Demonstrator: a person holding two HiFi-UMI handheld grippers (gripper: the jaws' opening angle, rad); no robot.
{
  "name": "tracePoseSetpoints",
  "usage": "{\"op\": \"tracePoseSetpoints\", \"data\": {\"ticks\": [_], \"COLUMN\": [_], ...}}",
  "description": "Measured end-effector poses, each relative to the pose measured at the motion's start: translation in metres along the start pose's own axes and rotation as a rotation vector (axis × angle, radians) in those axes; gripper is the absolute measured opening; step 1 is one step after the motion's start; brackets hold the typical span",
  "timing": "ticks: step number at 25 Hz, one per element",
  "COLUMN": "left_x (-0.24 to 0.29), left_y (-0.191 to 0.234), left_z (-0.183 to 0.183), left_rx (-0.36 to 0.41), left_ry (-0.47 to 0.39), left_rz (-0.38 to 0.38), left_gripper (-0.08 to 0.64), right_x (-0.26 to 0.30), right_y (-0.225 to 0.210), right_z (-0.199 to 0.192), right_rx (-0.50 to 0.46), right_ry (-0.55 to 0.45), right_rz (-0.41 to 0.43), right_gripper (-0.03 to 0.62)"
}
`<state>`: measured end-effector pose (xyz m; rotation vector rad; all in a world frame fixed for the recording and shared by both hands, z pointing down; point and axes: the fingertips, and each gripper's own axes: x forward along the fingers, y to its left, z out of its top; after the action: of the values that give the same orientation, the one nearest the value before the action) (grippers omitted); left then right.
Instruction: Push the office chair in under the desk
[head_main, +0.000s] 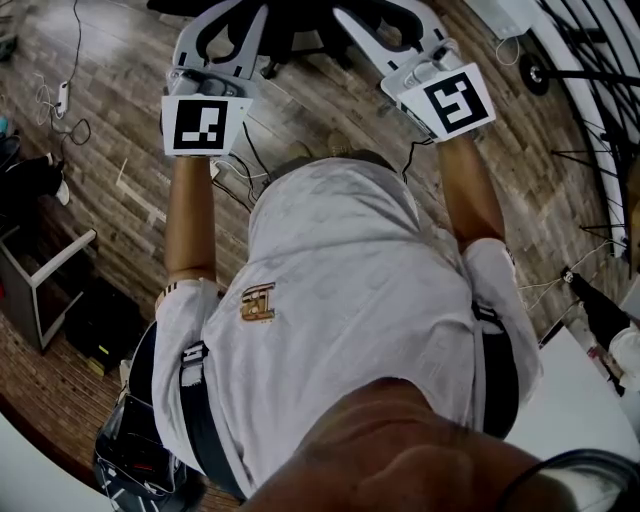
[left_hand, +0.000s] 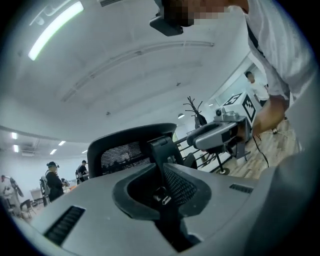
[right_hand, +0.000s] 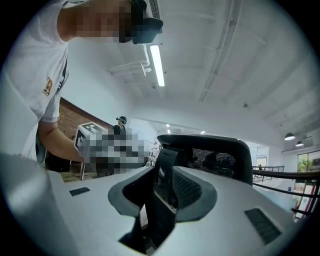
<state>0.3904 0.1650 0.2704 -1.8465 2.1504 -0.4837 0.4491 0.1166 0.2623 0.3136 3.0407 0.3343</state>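
Observation:
The black office chair (head_main: 300, 30) stands just ahead of me at the top of the head view. Both arms reach out to it. In the left gripper view its mesh headrest (left_hand: 120, 152) rises just past the grey jaws. A black upright strut of the chair sits in the narrow slit of my left gripper (left_hand: 162, 187) (head_main: 235, 15), whose jaws are shut on it. My right gripper (right_hand: 162, 197) (head_main: 365, 20) holds a like strut below the headrest (right_hand: 220, 157), its jaws a little wider apart. The right gripper (left_hand: 217, 134) also shows off to the side.
Wood floor (head_main: 130, 150) lies all round, with cables and a power strip (head_main: 62, 95) at the left. A grey box (head_main: 40, 290) and a black case (head_main: 100, 320) sit lower left. A white tabletop corner (head_main: 580, 400) is lower right. People (left_hand: 52, 180) stand far off.

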Motion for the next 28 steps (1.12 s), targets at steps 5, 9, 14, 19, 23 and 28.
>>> {"op": "tracePoseSetpoints", "data": {"ticks": [5, 9, 14, 19, 23, 28], "left_x": [0.008, 0.018, 0.028, 0.037, 0.046, 0.057], "left_y": [0.003, 0.004, 0.007, 0.018, 0.03, 0.044], "left_z": [-0.02, -0.045, -0.074, -0.097, -0.112, -0.122], "left_rx": [0.121, 0.236, 0.412, 0.565, 0.684, 0.755], "left_ry": [0.077, 0.144, 0.24, 0.304, 0.348, 0.375], "left_rz": [-0.039, -0.066, -0.095, -0.088, -0.082, -0.061], "left_gripper": [0.105, 0.187, 0.282, 0.322, 0.328, 0.328], "right_x": [0.008, 0.015, 0.023, 0.03, 0.037, 0.046], "right_y": [-0.008, -0.017, -0.029, -0.042, -0.056, -0.074], "right_z": [-0.01, -0.033, -0.062, -0.088, -0.11, -0.122], "right_rx": [-0.09, -0.204, -0.379, -0.641, -0.793, -0.89], "right_ry": [0.045, 0.162, 0.322, 0.468, 0.571, 0.65], "right_rz": [0.005, -0.007, -0.041, -0.061, -0.083, -0.121], "right_gripper": [0.158, 0.216, 0.244, 0.255, 0.259, 0.262]}}
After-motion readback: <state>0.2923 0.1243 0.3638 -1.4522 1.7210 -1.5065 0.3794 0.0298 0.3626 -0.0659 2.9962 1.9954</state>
